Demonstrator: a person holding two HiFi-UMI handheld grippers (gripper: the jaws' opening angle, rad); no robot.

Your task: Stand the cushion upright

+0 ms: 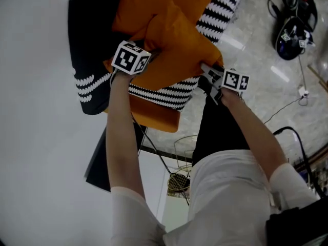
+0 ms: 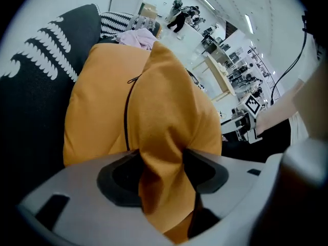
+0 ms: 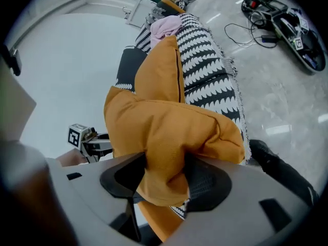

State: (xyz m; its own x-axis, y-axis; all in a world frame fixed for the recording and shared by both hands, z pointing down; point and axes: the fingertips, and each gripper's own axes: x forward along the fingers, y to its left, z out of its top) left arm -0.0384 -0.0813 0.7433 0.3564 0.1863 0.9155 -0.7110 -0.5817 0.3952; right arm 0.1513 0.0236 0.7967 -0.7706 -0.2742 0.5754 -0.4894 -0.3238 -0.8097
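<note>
— Entry one: the task's thing?
— Orange cushion (image 1: 174, 45), slumped over the black-and-white patterned cover (image 3: 205, 65), in front of a second orange cushion (image 1: 159, 4). Whether its underside rests on the cover cannot be told.

— Entry two: holders?
— Left gripper (image 2: 161, 173), jaws partly apart and closed on a bunched fold at the cushion's near-left corner. Right gripper (image 3: 161, 176), jaws likewise partly apart and clamped on a thick wad of the opposite corner. The fabric fills both gaps.

— Entry three: the seat?
— Black cushion (image 2: 36, 101) with white scallop marks at the left. Pink cloth (image 3: 166, 27) at the far end.

— Entry four: the room?
— Pale marbled floor (image 3: 277, 96) with cables (image 3: 246, 32) lying on it. Plain white surface (image 1: 36, 111) on the other side. Farther off, ceiling strip lights (image 2: 248, 22) run above light wooden tables (image 2: 218, 76).
</note>
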